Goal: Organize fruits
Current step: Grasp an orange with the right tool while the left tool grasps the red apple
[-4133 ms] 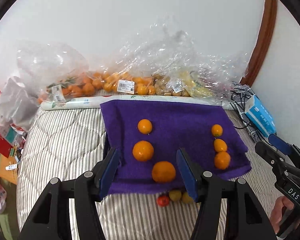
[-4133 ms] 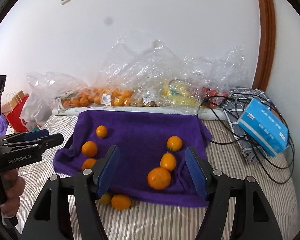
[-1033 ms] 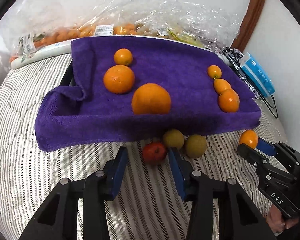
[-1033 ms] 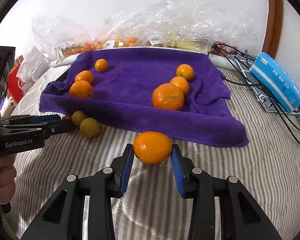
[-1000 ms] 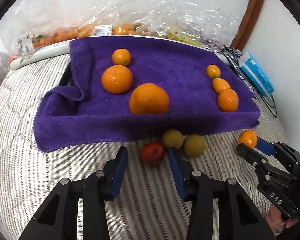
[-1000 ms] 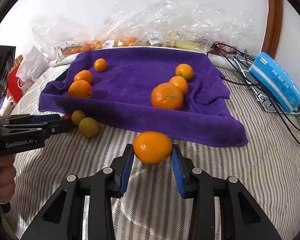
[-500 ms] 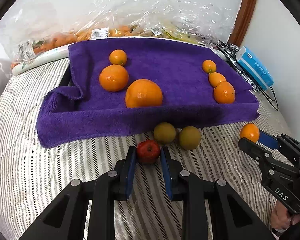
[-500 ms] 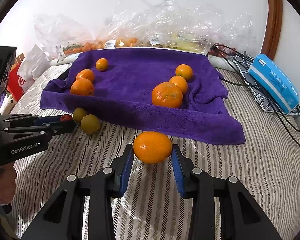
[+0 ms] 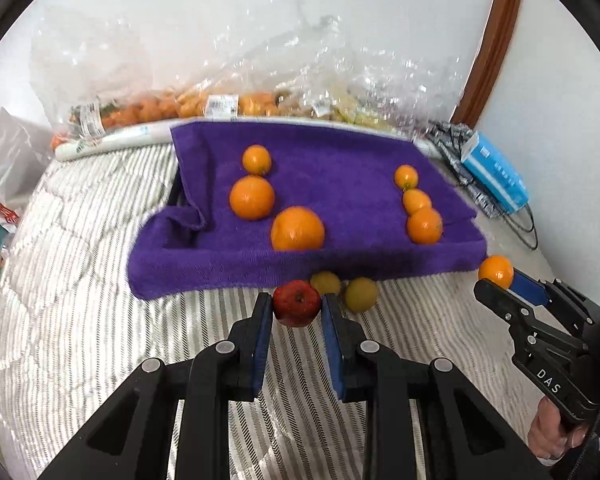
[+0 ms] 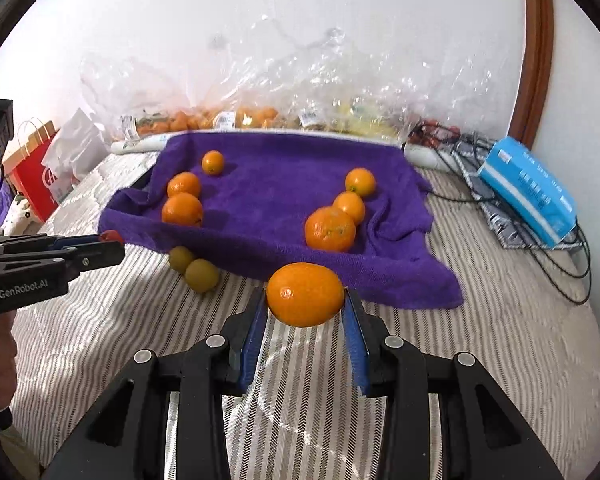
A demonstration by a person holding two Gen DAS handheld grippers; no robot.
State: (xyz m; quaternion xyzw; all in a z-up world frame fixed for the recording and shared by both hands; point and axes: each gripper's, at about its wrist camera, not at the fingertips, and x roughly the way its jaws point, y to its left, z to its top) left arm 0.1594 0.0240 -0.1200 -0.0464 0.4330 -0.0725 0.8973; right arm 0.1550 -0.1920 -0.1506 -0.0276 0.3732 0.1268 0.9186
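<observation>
- Purple towel on striped bed: sloped front edge, six oranges likely to roll off if bumped.
- Right hand-held gripper clamped on orange, held above bed; slip possible.
- Left hand-held gripper pinching red fruit; bruising risk.

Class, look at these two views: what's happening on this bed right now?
A person is sorting fruit with two handheld grippers. The left gripper is shut on a small red apple-like fruit, the right gripper on a round orange. Six oranges sit in two rows on the purple towel; two yellow-green fruits lie on the striped quilt.
</observation>
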